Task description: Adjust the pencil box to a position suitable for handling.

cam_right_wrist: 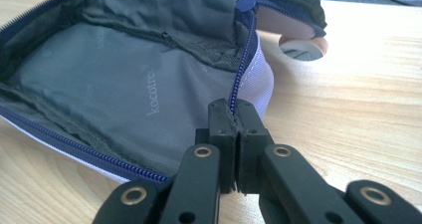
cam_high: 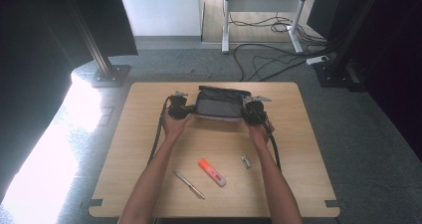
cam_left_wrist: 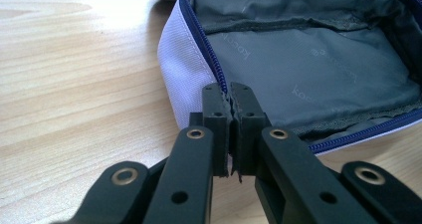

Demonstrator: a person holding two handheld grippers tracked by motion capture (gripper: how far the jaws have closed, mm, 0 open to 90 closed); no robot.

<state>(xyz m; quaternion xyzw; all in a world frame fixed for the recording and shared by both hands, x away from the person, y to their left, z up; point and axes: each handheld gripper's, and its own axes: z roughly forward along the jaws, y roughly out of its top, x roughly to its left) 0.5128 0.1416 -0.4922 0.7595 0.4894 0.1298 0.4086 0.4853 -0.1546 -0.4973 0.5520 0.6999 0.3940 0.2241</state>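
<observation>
A grey-lined pencil case (cam_high: 219, 104) with a white outer shell and a blue zipper lies open at the back middle of the table. My left gripper (cam_high: 180, 109) holds its left end; in the left gripper view the gripper (cam_left_wrist: 229, 97) is shut on the zipper rim of the pencil case (cam_left_wrist: 318, 69). My right gripper (cam_high: 253, 110) holds the right end; in the right gripper view the gripper (cam_right_wrist: 231, 112) is shut on the zipper edge of the pencil case (cam_right_wrist: 124, 84). The case's inside looks empty.
On the wooden table (cam_high: 139, 149) near the front lie an orange highlighter (cam_high: 212, 172), a silver pen (cam_high: 188, 184) and a small white-grey item (cam_high: 246, 161). Cables (cam_high: 268, 59) and a desk frame stand on the floor beyond.
</observation>
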